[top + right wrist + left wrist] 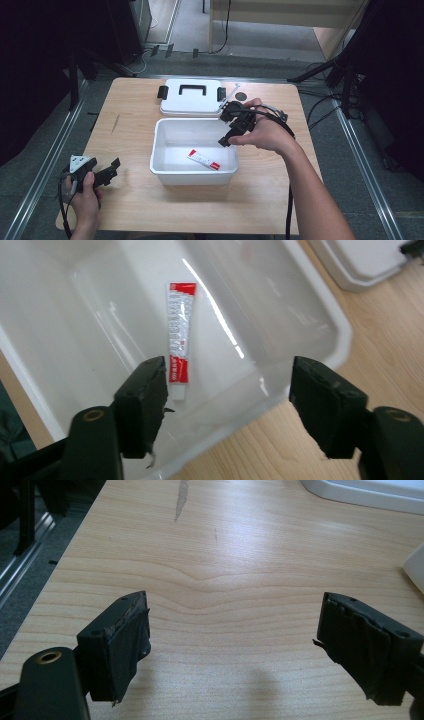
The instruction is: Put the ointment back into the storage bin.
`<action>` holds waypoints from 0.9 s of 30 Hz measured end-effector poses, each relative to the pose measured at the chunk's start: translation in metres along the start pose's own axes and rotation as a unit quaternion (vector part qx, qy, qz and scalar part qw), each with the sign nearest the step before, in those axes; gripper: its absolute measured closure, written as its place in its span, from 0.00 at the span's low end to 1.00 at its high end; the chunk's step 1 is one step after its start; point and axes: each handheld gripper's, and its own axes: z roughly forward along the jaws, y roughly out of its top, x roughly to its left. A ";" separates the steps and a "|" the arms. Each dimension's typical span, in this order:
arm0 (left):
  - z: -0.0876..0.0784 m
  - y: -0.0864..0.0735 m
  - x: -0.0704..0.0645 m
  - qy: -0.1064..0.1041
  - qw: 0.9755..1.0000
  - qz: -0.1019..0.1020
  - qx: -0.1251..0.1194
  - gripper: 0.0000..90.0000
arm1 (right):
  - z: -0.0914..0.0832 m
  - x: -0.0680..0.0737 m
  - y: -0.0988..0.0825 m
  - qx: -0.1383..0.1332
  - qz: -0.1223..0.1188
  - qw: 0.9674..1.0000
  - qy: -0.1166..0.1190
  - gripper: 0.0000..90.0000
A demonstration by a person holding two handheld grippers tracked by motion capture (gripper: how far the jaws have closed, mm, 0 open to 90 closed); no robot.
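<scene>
- The white bin (172, 150) is sitting open-topped mid-table, its walls blocking sideways entry.
- The lid (192, 97) is lying just behind it.
- Bare tabletop (127, 145) (left side) is lying free.

Bright overhead light, glare inside bin (310, 315)

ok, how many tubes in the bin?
1. A single red-and-white tube lies flat on the floor of the open white bin, also seen in the right gripper view. Nothing appears hidden.
</scene>
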 end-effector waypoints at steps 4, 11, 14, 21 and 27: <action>0.000 0.000 0.000 0.000 1.000 0.001 -0.002 0.16 | -0.013 -0.007 -0.013 -0.015 0.025 0.999 -0.019 0.18; -0.001 -0.001 0.000 -0.002 1.000 0.004 -0.004 0.16 | -0.021 -0.017 -0.047 -0.045 0.068 0.996 -0.023 0.01; -0.001 0.000 -0.001 -0.002 1.000 0.001 -0.005 0.16 | -0.022 -0.024 -0.064 -0.070 0.095 0.992 -0.042 0.01; 0.000 0.000 -0.001 -0.001 1.000 0.001 -0.005 0.16 | -0.020 -0.038 -0.103 -0.122 0.144 0.979 -0.082 0.00; -0.001 -0.001 -0.001 -0.002 1.000 0.004 -0.005 0.16 | -0.008 -0.045 -0.138 -0.141 0.181 0.968 -0.097 0.00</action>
